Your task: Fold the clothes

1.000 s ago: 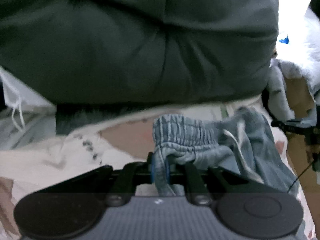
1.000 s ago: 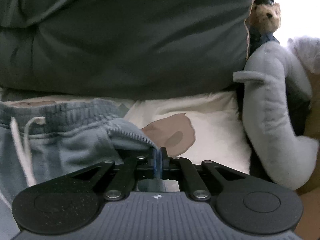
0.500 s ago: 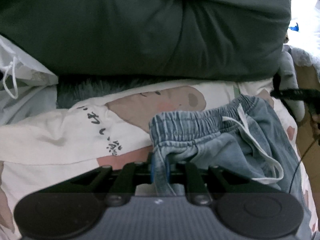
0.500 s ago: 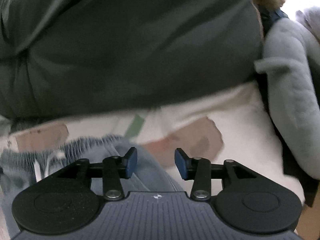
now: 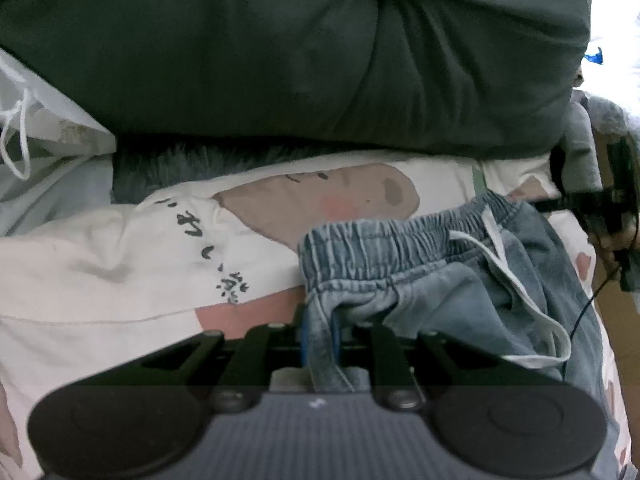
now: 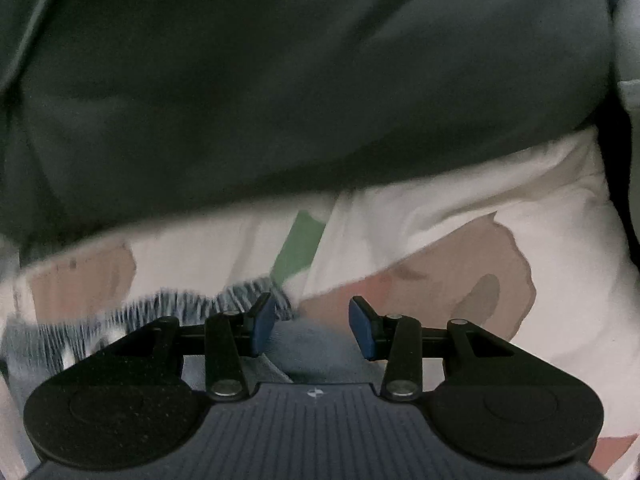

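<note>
Blue pads of the left tool (image 5: 319, 330) pinched tight on a fold of the denim shorts (image 5: 460, 280), right at the corner of the stretchy waistband. Rest of the shorts spread out to the right on the printed bed sheet (image 5: 120, 264), white drawstring (image 5: 516, 280) looping loose across the front. Right tool (image 6: 312, 326) sitting about half open, just been opening, pads not pressing anything, though some of the blue fabric lies under the gap, waistband edge blurry off to its left. Cream sheet with brown and pink cartoon patches all round. Big dark green duvet (image 5: 300, 52) bunched up behind, filling the top of both views. Grey furry thing (image 5: 180, 164) peeking from under it.
</note>
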### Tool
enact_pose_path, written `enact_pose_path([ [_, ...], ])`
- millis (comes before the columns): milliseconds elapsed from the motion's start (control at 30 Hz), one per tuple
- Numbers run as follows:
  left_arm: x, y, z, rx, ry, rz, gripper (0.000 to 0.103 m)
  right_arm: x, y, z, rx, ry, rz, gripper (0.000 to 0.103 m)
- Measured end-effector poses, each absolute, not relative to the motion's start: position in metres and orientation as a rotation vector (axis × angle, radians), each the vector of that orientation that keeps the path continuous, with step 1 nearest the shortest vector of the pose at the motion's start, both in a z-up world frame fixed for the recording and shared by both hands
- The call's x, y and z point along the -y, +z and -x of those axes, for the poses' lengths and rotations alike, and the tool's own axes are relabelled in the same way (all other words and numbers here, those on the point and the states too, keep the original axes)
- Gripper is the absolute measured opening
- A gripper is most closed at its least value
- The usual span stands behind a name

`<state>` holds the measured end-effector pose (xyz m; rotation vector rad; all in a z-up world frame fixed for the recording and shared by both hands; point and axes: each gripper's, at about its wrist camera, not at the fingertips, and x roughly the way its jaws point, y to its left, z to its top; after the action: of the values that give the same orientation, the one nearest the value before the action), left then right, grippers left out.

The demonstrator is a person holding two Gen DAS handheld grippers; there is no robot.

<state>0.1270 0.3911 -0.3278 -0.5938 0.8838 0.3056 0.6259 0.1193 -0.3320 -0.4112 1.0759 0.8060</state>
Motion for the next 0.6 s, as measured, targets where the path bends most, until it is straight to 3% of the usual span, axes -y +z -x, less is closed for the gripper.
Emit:
enact_pose_path([
  [400, -0.394, -0.337, -0.125, -0.925, 0.302, 0.610, 0.016, -0.124, -0.346, -0.598, -1.023, 0.892, 0.697, 0.048],
  [533, -0.396, -0.345, -0.129, -0.945, 0.300, 0.641, 0.022, -0.126, -0.346, -0.597, -1.022, 0.938, 0.790, 0.048],
  [600, -0.397, -0.349, -0.132, -0.948, 0.291, 0.660, 0.030, -0.130, -0.347, -0.599, -1.032, 0.955, 0.838, 0.047],
])
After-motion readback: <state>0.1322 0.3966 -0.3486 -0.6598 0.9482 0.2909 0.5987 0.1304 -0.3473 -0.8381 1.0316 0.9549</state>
